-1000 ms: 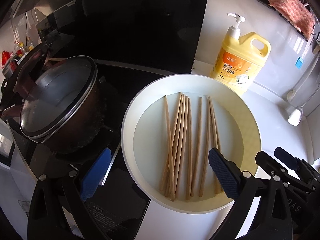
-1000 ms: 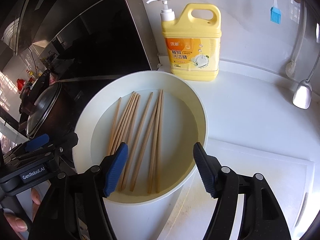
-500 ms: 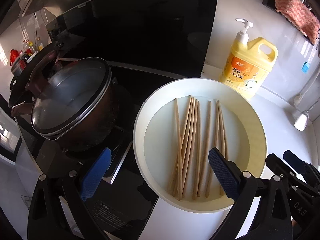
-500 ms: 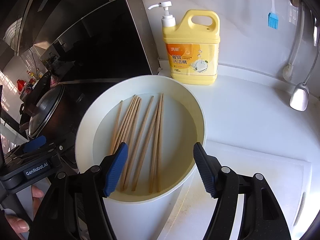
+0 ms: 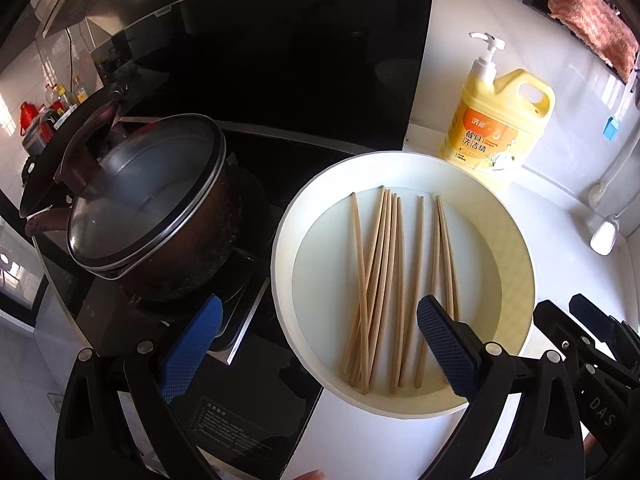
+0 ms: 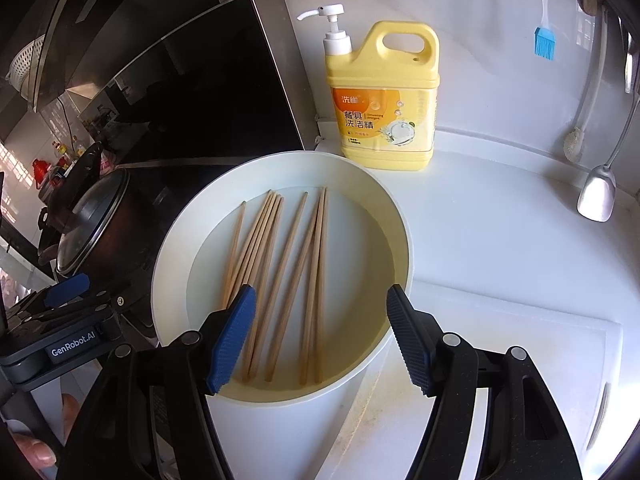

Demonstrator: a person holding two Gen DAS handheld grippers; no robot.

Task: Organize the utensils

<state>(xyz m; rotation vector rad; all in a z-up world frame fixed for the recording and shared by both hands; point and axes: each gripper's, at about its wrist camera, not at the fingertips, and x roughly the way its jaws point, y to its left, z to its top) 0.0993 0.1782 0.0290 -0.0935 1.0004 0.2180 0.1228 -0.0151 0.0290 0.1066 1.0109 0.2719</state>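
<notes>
Several wooden chopsticks lie side by side in a round white basin on the counter; they also show in the right wrist view, in the same basin. My left gripper is open and empty, hovering over the basin's near left rim. My right gripper is open and empty above the basin's near edge, over the chopsticks' near ends. The right gripper's body shows at the right edge of the left wrist view, and the left gripper's at the left edge of the right wrist view.
A lidded dark pot sits on the black stove left of the basin. A yellow dish-soap jug stands behind the basin. A white cutting board lies to the right. A ladle and blue brush hang on the wall.
Both grippers have drawn back and up a little from the basin, so it sits further away in view. The left view has shifted left towards the pot. The chopsticks have not moved.
</notes>
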